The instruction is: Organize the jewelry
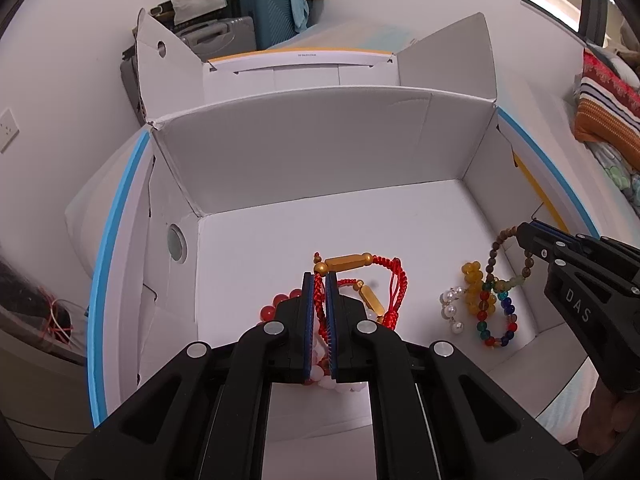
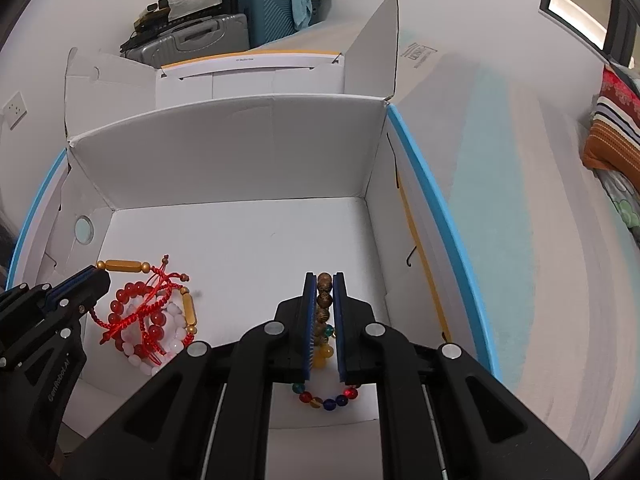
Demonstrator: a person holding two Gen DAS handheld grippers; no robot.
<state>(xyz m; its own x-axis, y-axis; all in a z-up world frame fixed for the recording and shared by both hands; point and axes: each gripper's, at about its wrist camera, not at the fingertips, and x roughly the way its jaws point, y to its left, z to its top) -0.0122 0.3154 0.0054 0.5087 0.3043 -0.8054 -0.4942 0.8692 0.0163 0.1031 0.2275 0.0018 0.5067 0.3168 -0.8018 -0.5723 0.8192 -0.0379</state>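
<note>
The white cardboard box [image 2: 240, 152] stands open, with all jewelry on its floor. The left tongs [image 1: 319, 280] are clamped on the red cord bracelet [image 1: 394, 280] near the box's left wall. The right tongs [image 2: 323, 280] are clamped on the brown wooden bead bracelet [image 2: 323, 294] near the box's right wall, above the multicolored bead bracelet [image 2: 328, 400].
</note>
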